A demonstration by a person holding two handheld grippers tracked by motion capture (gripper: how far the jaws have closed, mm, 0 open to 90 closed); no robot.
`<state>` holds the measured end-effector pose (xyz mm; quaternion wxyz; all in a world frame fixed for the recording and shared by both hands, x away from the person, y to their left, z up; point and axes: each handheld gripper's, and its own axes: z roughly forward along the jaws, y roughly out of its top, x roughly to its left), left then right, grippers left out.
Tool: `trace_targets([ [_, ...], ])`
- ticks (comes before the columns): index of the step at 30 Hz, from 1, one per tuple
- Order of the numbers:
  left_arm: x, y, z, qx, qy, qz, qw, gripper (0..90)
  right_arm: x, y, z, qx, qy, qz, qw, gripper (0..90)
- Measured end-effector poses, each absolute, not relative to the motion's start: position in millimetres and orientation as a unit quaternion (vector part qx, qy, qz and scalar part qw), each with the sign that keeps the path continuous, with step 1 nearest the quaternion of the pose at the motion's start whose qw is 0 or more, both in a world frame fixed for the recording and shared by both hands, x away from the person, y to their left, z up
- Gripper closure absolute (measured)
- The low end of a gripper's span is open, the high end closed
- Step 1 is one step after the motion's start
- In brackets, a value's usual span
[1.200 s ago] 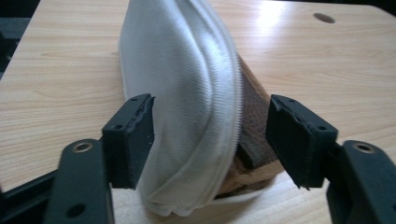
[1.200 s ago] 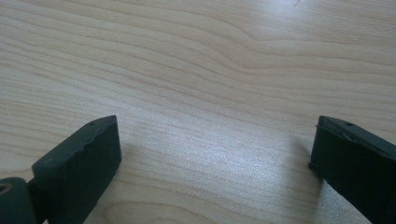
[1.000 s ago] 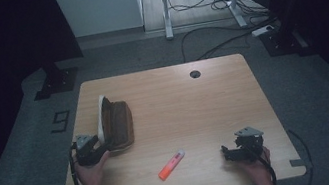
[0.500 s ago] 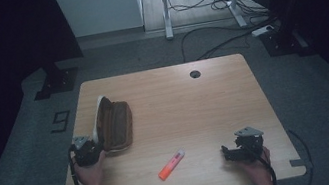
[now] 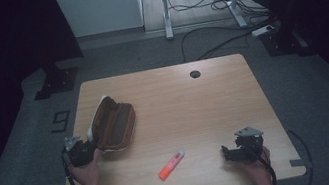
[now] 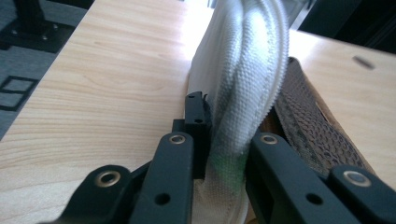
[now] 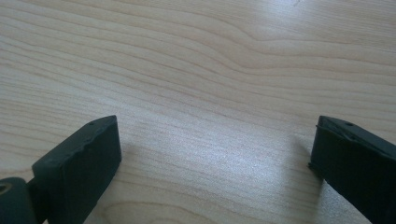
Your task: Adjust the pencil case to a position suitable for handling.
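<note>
the left gripper (image 6: 224, 154) has just been closing and now pinches the white flap of the pencil case (image 5: 113, 125) at the table's (image 5: 194, 102) left edge. the right gripper (image 7: 215, 154) rests unmoved, jaws wide over bare wood, and the orange marker (image 5: 171, 164) lies where it did.

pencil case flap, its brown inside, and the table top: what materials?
Flap: looks like white woven mesh fabric, matte; the knit grid shows where the jaws pinch it. Brown inside: probably textured leatherette or embossed fabric, with a scaly pattern and slight sheen; hard to tell which. Table top: light wood-grain surface, smooth with a soft glare, likely laminate rather than solid wood.
</note>
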<state>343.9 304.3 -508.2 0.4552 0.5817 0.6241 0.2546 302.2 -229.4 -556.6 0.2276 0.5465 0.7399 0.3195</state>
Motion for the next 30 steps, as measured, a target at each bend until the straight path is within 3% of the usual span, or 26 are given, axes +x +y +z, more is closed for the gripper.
trace_targets([
  [16,329,310,-488,0.556,0.597,0.218,0.536,84.3,302,-229,-557,0.546,0.740,0.320,0.228,1.4],
  [30,322,306,-479,0.564,0.575,0.215,0.552,84.6,302,-229,-557,0.546,0.740,0.320,0.228,1.4],
])
